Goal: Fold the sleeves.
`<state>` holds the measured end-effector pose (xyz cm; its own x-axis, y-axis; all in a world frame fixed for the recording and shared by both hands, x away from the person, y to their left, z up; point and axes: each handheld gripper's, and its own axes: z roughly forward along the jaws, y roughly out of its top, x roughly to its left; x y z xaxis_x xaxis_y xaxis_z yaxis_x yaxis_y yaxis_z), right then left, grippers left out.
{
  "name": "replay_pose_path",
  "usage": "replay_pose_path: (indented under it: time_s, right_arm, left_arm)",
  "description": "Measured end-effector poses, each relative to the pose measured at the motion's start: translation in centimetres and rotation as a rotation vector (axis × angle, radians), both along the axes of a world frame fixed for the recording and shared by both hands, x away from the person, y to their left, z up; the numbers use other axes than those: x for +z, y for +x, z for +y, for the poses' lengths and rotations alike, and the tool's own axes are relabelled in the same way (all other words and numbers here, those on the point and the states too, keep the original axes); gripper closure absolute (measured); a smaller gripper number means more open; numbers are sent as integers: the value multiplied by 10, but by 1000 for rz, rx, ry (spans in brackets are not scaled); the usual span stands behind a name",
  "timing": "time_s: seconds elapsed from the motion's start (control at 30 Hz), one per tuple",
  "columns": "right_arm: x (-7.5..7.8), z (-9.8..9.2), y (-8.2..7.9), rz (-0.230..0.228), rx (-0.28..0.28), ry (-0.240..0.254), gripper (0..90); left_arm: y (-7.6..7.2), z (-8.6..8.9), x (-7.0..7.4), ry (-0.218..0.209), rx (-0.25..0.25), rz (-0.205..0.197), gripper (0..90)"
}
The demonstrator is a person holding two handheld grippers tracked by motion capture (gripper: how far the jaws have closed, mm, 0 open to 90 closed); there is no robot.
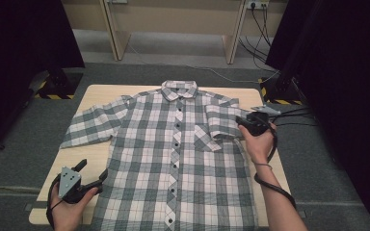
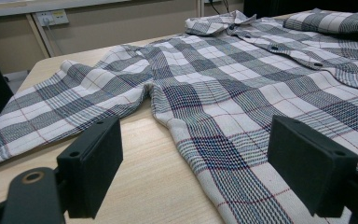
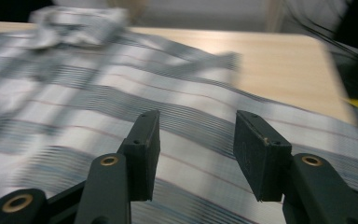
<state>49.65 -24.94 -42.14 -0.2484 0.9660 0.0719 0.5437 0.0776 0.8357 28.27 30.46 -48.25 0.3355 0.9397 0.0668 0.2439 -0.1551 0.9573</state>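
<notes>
**Plaid shirt spread flat, right sleeve folded in**

Wooden table (image 1: 96, 91) at centre of scene, mostly covered. Plaid shirt (image 1: 173, 159) lying face up and buttoned across the tabletop, collar at the far edge, hem hanging over the near edge. Left sleeve (image 1: 94, 126) stretched flat toward the table's left side. Right sleeve (image 1: 224, 120) folded inward over the chest, beside the pocket. Right gripper (image 1: 244, 120) held at the shirt's right edge, just by the folded sleeve, jaws parted above the cloth with nothing between them (image 3: 193, 156); view blurred. Left gripper (image 1: 87, 174) held at the near left corner, just beside the shirt's lower left side, jaws spread wide (image 2: 214, 158), bare wood and shirt edge showing in the gap, no cloth pinched.
</notes>
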Motion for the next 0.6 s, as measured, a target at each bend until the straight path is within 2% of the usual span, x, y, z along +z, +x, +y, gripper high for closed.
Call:
replay_pose_path:
  time_s: [0.13,0.33,0.4,0.5,0.6]
  right_arm:
    - [-11,-38,4,60,-116,-28,494]
    - [-32,-70,7,138,-195,-58,459]
    - [-39,-77,8,160,-207,-59,461]
    - [-47,-81,7,176,-206,-86,486]
    - [-49,-81,6,160,-194,-100,538]
  left_arm:
    - [0,0,0,4,0,2,176]
    - [0,0,0,3,0,1,176]
    - [0,0,0,0,-1,-1,177]
    - [0,0,0,-3,0,-1,177]
    - [0,0,0,0,-1,-1,177]
